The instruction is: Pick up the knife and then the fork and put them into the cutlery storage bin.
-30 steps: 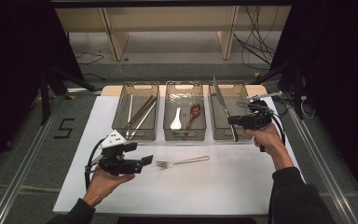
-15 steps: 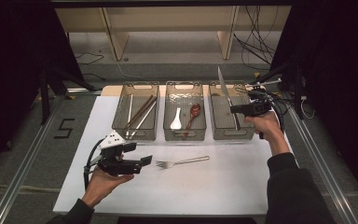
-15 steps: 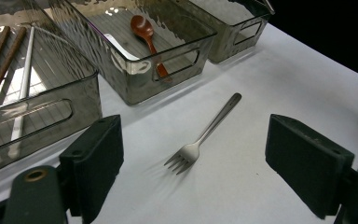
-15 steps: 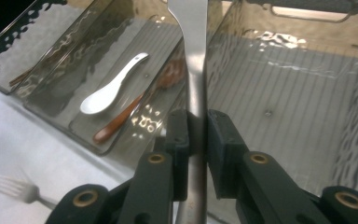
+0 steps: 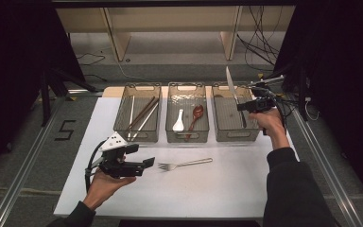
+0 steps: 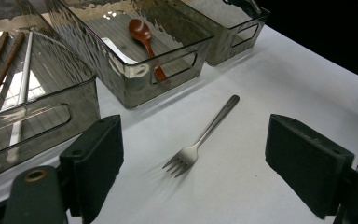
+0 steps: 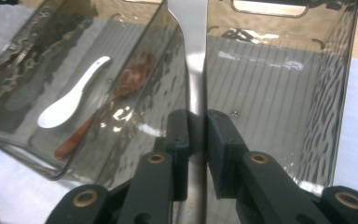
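Right gripper [image 5: 244,107] is clamped on a knife [image 5: 230,84], held over the right bin [image 5: 227,135]. In the high view the blade slants up and away toward the far left, its tip above the bin's far rim. The right hand [image 5: 269,124] sits at the bin's right edge, forearm coming up from the bottom right, sleeve dark, wrist roughly level, gripper pointing left across the bin. In the right gripper view the two jaws pinch the knife [image 7: 196,70] between them, pads tight on both sides of the metal, blade running straight up the frame over the ribbed bin floor.

Left gripper [image 5: 144,163] rests low over the white mat [image 5: 227,189], palm-up left hand [image 5: 105,184] cradling it from beneath, forearm in from the bottom left. It points right toward a fork [image 5: 184,165] lying flat on the mat, tines nearest the jaws, not touching. In the left gripper view the jaws stand wide apart with nothing between them, the fork [image 6: 204,137] on the mat ahead, handle pointing away.

Middle bin [image 5: 187,135] holds a white spoon [image 5: 178,121] and a brown spoon [image 5: 196,115], side by side. Left bin [image 5: 137,135] holds chopsticks [image 5: 142,113], laid lengthwise.
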